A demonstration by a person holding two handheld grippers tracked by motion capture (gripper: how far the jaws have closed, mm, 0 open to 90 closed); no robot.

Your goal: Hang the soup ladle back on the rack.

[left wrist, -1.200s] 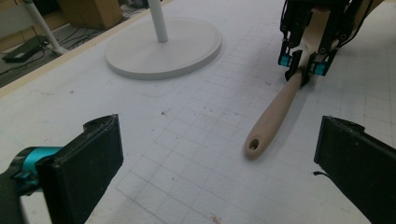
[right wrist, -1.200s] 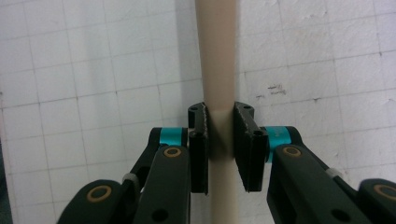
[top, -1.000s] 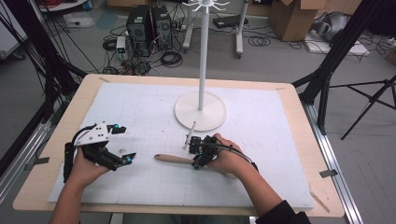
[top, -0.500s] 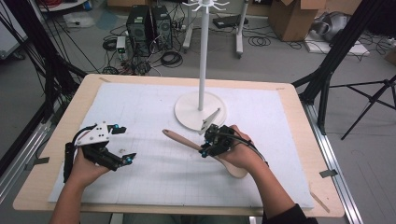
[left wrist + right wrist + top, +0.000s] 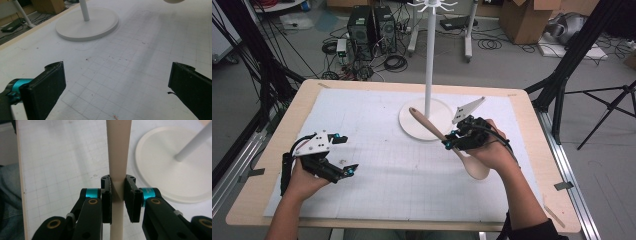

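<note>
White gridded table [image 5: 377, 200]: right tongs [image 5: 451, 141] clamp a wooden spoon [image 5: 432, 127] mid-handle, lifted, handle tip slanting toward the hook stand [image 5: 428, 65] just beyond; left tongs [image 5: 346, 156] rest open, well apart.

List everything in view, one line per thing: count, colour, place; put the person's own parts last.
spoon: one, pale wood, clamped by its handle in the right gripper, above the mat
stand: one, white, round base on the far middle of the mat, pole rising with hooks on top
mat: one, white with a grid, covering the table
table: one, light wood, under the mat
computer towers: two, black, on the floor behind the table
cardboard boxes: brown, on the floor at far right
left gripper: one, black, open, low over the mat's left side
right gripper: one, black, shut on the spoon
</note>
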